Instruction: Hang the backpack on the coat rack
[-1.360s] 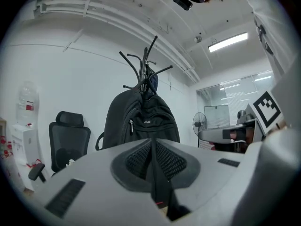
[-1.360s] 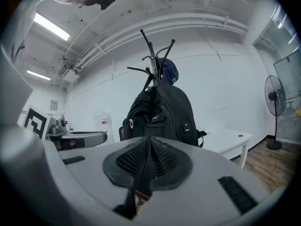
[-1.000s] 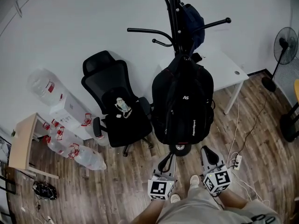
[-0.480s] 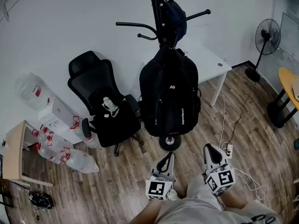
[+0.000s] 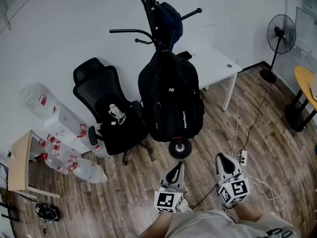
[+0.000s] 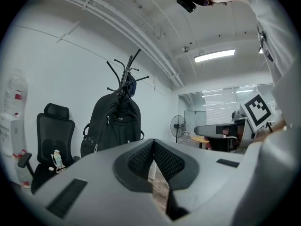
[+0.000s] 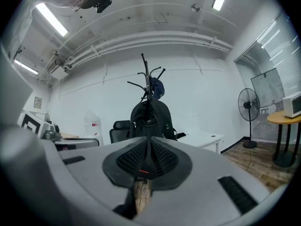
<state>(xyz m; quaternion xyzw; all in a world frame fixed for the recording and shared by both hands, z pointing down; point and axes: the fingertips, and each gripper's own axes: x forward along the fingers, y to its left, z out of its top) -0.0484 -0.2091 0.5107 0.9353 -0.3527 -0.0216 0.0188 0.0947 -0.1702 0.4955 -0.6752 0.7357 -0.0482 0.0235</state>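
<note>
A black backpack (image 5: 171, 100) hangs by its top from the black coat rack (image 5: 148, 4), its body reaching down close to the rack's round base (image 5: 179, 148). A dark blue item (image 5: 168, 19) hangs higher on the same rack. Both grippers are held low in front of me, well apart from the backpack. My left gripper (image 5: 176, 165) is shut with nothing between its jaws. So is my right gripper (image 5: 221, 158). In the left gripper view the backpack (image 6: 113, 124) hangs left of the closed left gripper (image 6: 154, 142). Straight beyond the closed right gripper (image 7: 149, 142) hangs the backpack (image 7: 149, 119).
A black office chair (image 5: 114, 113) stands left of the rack and a white desk (image 5: 213, 58) behind it on the right. Water bottles (image 5: 74, 162) lie on the floor at left. A power strip with cables (image 5: 242, 157) lies near my right gripper. A standing fan (image 5: 280, 33) is far right.
Both grippers have drawn back from the hanging backpack, which now sits farther off and more to the left in the head view. The backpack stays on the rack.
</note>
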